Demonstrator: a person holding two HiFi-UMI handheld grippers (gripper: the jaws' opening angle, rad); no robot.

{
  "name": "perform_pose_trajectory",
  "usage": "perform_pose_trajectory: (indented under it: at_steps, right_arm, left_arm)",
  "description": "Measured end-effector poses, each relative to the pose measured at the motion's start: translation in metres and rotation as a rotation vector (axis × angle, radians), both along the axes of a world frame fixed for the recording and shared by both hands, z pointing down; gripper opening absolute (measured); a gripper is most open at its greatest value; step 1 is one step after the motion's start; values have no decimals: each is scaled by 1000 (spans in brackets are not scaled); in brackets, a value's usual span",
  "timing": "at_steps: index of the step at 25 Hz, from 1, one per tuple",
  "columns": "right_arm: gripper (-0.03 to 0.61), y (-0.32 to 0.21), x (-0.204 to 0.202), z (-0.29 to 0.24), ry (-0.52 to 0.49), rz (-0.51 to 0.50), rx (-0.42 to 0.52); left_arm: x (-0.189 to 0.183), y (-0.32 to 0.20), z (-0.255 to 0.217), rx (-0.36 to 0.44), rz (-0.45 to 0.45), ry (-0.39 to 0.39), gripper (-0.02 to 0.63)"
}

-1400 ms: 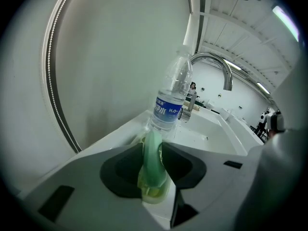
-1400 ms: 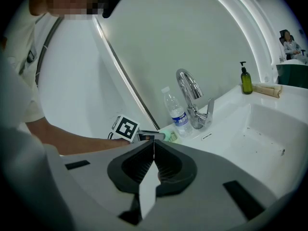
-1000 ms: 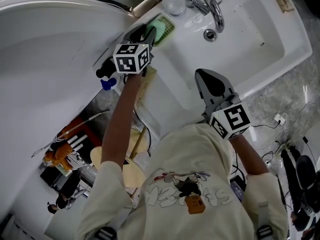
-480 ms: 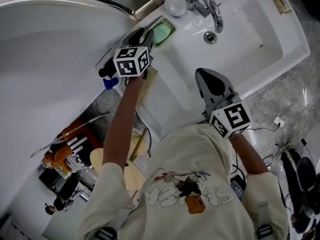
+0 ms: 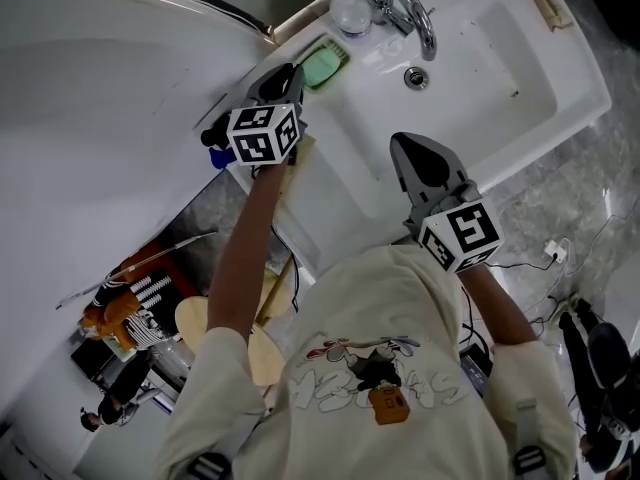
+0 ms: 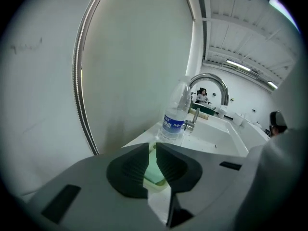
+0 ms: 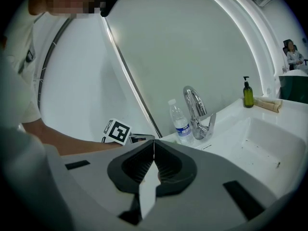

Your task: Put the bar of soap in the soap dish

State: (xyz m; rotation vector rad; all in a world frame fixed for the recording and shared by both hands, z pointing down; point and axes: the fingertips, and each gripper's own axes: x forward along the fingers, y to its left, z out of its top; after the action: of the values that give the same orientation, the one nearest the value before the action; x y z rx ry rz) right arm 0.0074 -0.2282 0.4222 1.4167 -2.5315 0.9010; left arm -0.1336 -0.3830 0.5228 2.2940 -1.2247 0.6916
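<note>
At the washbasin, the green bar of soap (image 5: 322,65) lay in the soap dish (image 5: 342,52) on the white surface (image 5: 330,183), at the far left corner of the basin (image 5: 480,63). I had the left gripper (image 5: 283,76) just near and left of the dish, apart from it. Its fingers had just been closing and stood with a narrow gap, holding nothing. In the left gripper view the soap (image 6: 155,170) and the dish rim (image 6: 161,186) showed through that gap, beyond the left gripper (image 6: 152,148).

A clear water bottle (image 5: 350,10) stood upright just beyond the dish, beside the chrome tap (image 5: 412,13), whose spout arched over the drain (image 5: 416,76).

The right gripper (image 5: 410,148) hung over the near edge of the surface, well apart from the dish. In its own view the right gripper (image 7: 153,143) had its fingers pressed together at the tips, with nothing between them. Past them stood the bottle (image 7: 180,121) and the tap (image 7: 195,107), with a dark pump bottle (image 7: 248,94) at the far right.
</note>
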Motion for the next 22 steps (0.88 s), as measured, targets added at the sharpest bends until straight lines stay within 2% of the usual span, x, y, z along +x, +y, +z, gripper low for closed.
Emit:
perform_pose_trajectory:
  at_steps: [7,22]
  right_arm:
    - [6,9,6,-16,14,-5,43]
    - [6,37,9,-37,46,-8,106]
  left_arm:
    - [-1,15,-30,70,-29,2,11]
    - [-2,74,-82,109,-65,87,9]
